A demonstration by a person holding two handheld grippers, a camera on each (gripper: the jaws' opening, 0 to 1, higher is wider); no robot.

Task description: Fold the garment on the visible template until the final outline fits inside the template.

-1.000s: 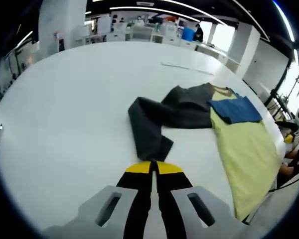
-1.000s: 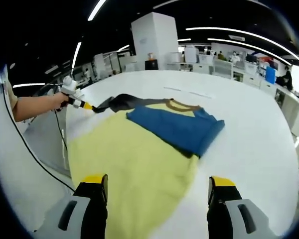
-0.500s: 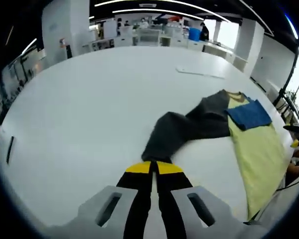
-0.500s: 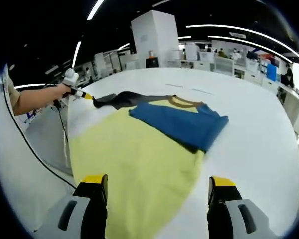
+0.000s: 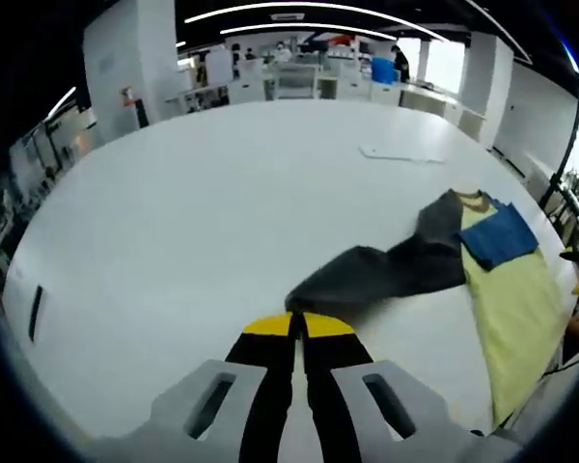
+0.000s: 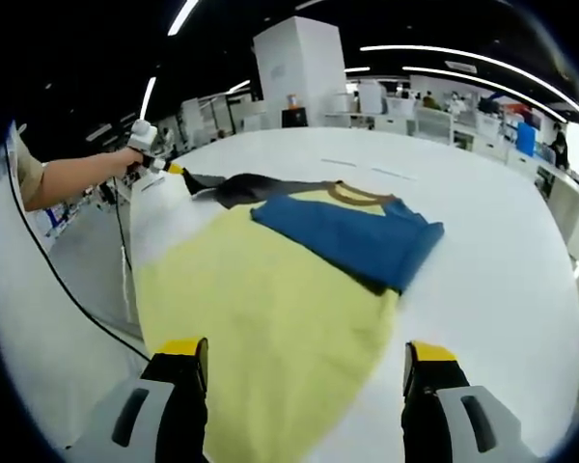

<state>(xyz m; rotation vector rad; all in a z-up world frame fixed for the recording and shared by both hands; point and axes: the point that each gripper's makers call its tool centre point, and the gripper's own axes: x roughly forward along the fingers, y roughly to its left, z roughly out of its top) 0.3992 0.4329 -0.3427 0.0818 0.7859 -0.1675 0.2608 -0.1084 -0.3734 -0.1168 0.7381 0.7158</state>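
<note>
left gripper (image 5: 297, 326) fingers pinch garment (image 5: 386, 273) sleeve end | right gripper (image 6: 302, 371) spread

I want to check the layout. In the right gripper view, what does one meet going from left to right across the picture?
Person's hand → left gripper → grey sleeve → blue folded part → bare white table.

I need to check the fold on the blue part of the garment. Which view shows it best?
The right gripper view: the blue part lies large and near the middle, on the yellow template. In the left gripper view it is a small patch far off to the right, beyond the dark sleeve.
</note>
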